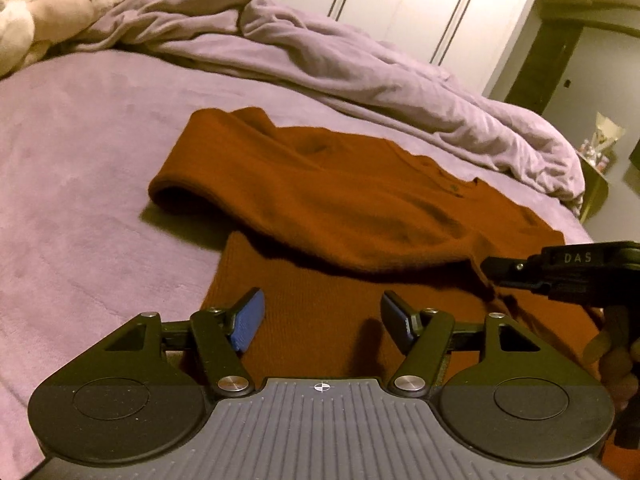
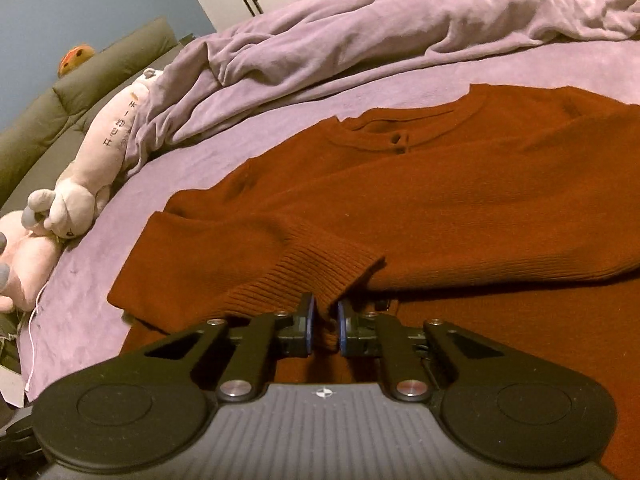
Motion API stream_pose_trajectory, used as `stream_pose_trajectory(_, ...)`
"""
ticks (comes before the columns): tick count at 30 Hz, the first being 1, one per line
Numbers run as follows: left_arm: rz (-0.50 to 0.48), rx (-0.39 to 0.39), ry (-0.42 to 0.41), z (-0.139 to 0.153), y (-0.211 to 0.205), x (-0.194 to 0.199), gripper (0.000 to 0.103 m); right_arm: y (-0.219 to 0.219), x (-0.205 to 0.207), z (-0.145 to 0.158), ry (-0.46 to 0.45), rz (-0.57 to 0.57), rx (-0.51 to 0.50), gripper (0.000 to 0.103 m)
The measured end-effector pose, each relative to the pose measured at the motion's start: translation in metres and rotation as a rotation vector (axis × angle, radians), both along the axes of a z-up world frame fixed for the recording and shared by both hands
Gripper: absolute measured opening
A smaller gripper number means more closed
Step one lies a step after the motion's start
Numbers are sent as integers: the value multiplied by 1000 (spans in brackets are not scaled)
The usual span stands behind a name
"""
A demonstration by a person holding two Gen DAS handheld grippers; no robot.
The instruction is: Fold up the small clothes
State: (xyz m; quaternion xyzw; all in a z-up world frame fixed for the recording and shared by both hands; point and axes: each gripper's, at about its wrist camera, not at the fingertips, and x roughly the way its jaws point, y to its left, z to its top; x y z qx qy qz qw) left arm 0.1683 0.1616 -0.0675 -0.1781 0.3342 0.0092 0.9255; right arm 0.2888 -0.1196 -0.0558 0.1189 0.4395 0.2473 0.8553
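Rust-orange knitted sweater (image 1: 340, 208) spread on lilac plush bed cover (image 1: 80, 168), one sleeve folded across its body. Left gripper (image 1: 322, 318) low over the ribbed hem, blue-padded jaws wide apart, nothing between them. Right gripper (image 1: 486, 266) entering from the right edge, tip at the sweater's side. Crumpled lilac blanket (image 1: 320, 56) behind; cream plush toy (image 1: 92, 0) far left; white wardrobe doors (image 1: 420, 0) beyond.

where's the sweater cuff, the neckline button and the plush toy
sweater cuff (image 2: 320, 276), right wrist view, ribbed band
neckline button (image 2: 400, 138), right wrist view, on the placket
plush toy (image 2: 80, 196), right wrist view, its body
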Motion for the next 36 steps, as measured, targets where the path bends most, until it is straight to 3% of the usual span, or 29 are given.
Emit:
stream_pose_trajectory(3, -2, 7, 3, 0, -1, 0, 71, -2, 0, 0, 15, -5, 6, 26)
stream_pose_trajectory(8, -18, 40, 5, -1, -7, 1, 75, -21, 4, -5, 81, -41, 129, 33)
stream_pose_trajectory(15, -36, 78, 4, -2, -13, 0, 80, -22, 22, -19, 167, -75, 225, 34)
stream_pose_trajectory(17, -36, 79, 5, -1, -13, 0, 80, -20, 27, -20, 185, -78, 244, 30)
stream_pose_trajectory(18, -32, 73, 6, 0, -12, -1, 80, -19, 27, -18, 177, -72, 236, 13)
stream_pose_trajectory(19, -23, 64, 5, 2, -10, -1, 79, -17, 27, -15, 160, -59, 213, 5)
stream_pose_trajectory(25, 57, 70, -7, 16, 1, 9, 77, -31, 14, 41, -154, -61, 39, 4)
stream_pose_trajectory(29, 85, 97, 6, 21, 0, 27, 77, -51, 18, 62, -337, -130, -231, 4)
stream_pose_trajectory(31, 73, 103, 26, 18, -3, 38, 77, -61, 27, 58, -342, -161, -311, 4)
stream_pose_trajectory(33, 79, 121, 61, 13, -7, 46, 77, -75, 38, 45, -280, -188, -352, 5)
stream_pose_trajectory(36, 84, 116, 88, 6, -6, 49, 77, -104, 45, 28, -146, -243, -266, 6)
